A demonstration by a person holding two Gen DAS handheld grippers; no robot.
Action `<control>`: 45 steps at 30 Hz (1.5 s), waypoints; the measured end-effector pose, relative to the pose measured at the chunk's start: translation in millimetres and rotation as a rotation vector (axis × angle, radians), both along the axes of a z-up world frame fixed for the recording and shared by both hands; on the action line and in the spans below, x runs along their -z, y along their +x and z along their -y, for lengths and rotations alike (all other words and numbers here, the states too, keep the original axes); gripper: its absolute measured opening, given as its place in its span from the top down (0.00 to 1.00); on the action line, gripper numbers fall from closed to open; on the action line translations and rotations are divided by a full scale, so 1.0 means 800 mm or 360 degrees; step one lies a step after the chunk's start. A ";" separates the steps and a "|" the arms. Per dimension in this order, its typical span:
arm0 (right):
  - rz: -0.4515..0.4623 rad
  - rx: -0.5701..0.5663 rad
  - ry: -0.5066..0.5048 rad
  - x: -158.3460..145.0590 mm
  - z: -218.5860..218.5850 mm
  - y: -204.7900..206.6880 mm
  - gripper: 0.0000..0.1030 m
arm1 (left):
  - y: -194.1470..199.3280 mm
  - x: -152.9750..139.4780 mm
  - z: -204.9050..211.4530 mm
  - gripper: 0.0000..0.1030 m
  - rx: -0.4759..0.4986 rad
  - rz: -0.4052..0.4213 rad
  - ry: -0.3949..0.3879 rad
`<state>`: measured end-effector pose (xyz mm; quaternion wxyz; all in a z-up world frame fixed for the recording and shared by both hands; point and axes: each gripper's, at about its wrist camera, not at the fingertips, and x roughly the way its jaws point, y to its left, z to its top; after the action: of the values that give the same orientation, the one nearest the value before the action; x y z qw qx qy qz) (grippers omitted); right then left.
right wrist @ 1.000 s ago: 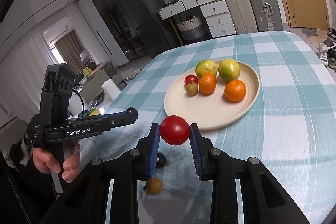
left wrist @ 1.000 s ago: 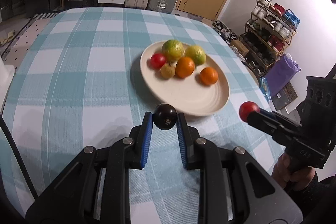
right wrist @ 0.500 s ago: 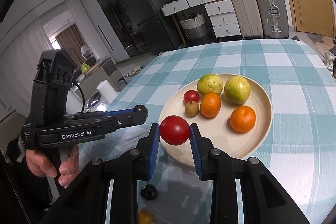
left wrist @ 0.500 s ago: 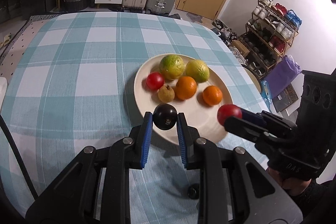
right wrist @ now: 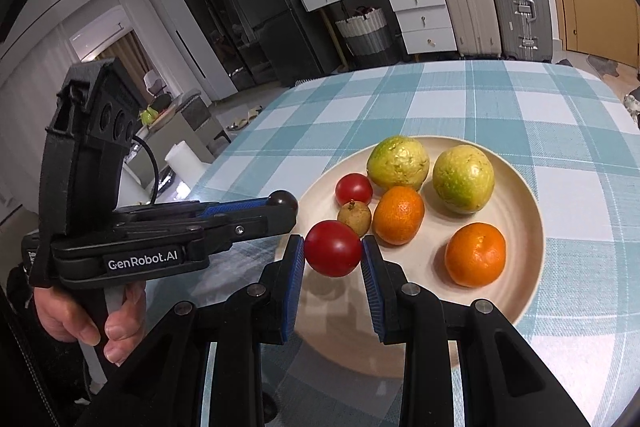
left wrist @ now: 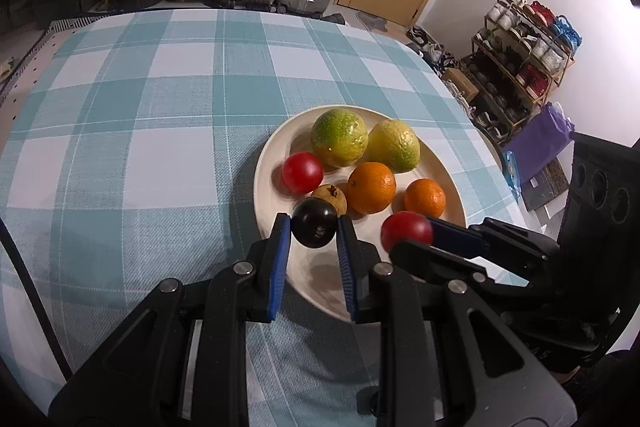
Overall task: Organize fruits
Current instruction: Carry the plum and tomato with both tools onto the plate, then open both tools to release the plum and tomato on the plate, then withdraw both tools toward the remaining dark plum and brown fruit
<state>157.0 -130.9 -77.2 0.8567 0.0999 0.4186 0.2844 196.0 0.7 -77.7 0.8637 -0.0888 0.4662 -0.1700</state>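
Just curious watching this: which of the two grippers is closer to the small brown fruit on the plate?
Left. The left gripper, shut on a dark fruit, hangs right in front of the small brown fruit. The right gripper, shut on a red fruit, is slightly farther.

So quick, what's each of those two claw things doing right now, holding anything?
Left gripper: closed on a dark plum, above the plate.
Right gripper: closed on a red fruit, also above the plate.
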 end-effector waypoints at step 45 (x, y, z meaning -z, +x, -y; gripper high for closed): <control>0.0174 0.0218 -0.0025 -0.032 0.043 -0.062 0.35 | -0.061 -0.026 -0.007 0.44 -0.0066 0.0058 0.0095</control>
<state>107.3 -165.1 -51.4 0.8965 0.1058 0.3655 0.2268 147.2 6.3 -56.9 0.8776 -0.0697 0.4533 -0.1395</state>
